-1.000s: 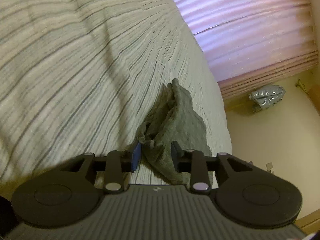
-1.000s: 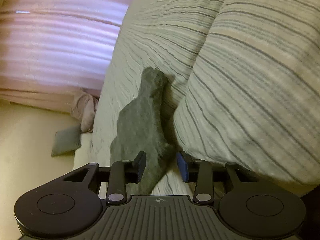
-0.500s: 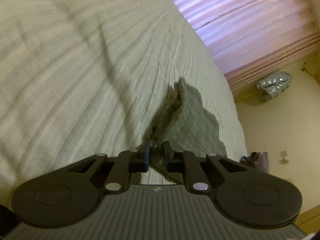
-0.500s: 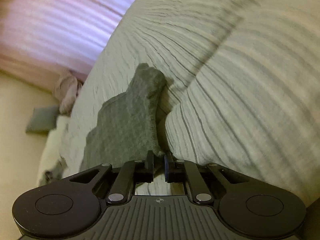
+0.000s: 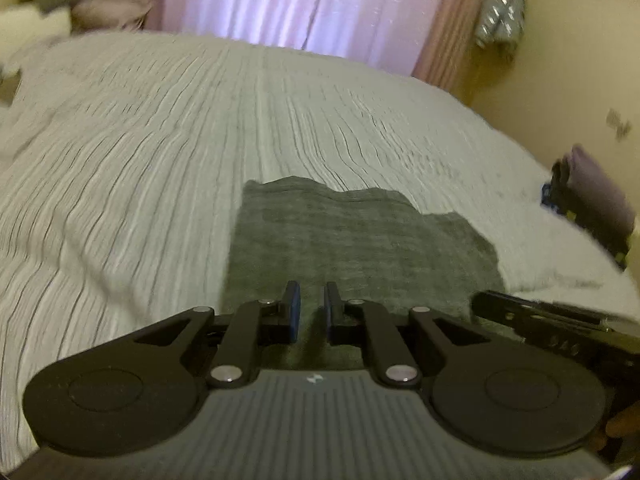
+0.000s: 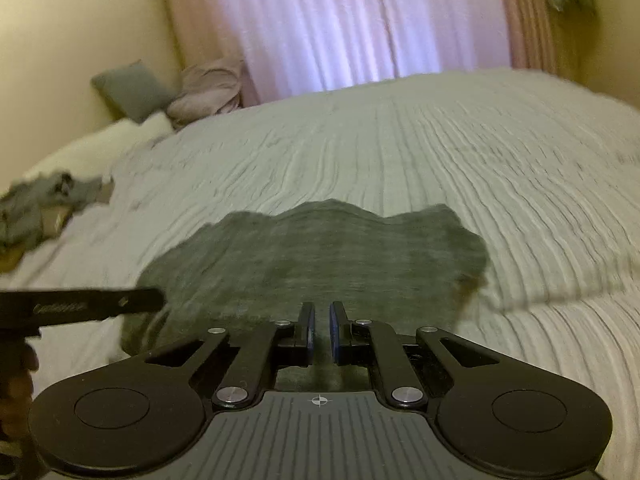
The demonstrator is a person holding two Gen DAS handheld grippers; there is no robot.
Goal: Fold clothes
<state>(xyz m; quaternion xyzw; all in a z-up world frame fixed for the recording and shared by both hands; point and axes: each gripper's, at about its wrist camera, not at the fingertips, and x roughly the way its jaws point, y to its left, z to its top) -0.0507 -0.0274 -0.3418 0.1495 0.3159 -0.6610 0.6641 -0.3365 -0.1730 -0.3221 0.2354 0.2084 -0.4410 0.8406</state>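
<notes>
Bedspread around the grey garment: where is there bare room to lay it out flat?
The widest bare stretch of bedspread runs from the grey garment to the curtain. Left is crowded: a crumpled clothes pile and pillows. In the left wrist view, folded purple clothing fills the right edge.

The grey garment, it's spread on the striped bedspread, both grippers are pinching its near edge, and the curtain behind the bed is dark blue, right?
Not quite: the curtain is pale pink-lilac, not dark blue, as the right wrist view shows. The rest stands: the grey garment lies spread on the striped bedspread, with the left gripper and right gripper closed on its near edge.
</notes>
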